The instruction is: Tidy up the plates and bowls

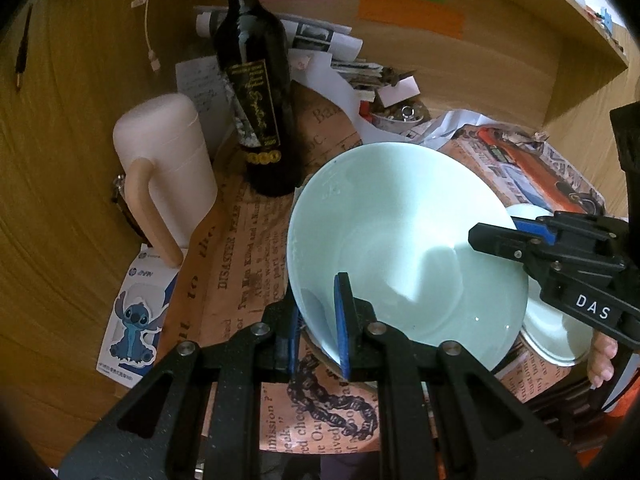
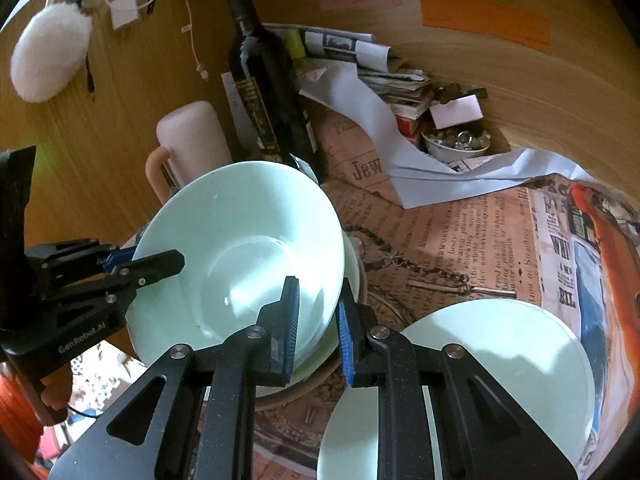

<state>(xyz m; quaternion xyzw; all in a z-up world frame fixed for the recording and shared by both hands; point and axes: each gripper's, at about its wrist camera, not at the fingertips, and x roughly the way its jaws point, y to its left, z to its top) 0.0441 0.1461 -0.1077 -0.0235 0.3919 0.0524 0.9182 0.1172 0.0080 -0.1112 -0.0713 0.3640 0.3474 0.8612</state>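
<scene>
A pale green bowl (image 1: 404,248) is tilted above the newspaper-covered table; it also shows in the right wrist view (image 2: 240,256). My left gripper (image 1: 320,328) is shut on its near rim, one blue pad inside and one outside. My right gripper (image 2: 318,332) straddles the opposite rim with a gap between pads and wall, so it looks open; it shows in the left wrist view (image 1: 500,240). Under the bowl sits a brownish-rimmed dish (image 2: 316,376). A pale green plate (image 2: 492,364) lies flat at the lower right; it also shows in the left wrist view (image 1: 560,332).
A dark wine bottle (image 1: 256,92) and a white pitcher (image 1: 168,160) stand at the back left by the wooden wall. Crumpled papers (image 2: 384,128) and a small bowl of metal bits (image 2: 456,142) lie at the back. A Stitch sticker card (image 1: 132,320) lies left.
</scene>
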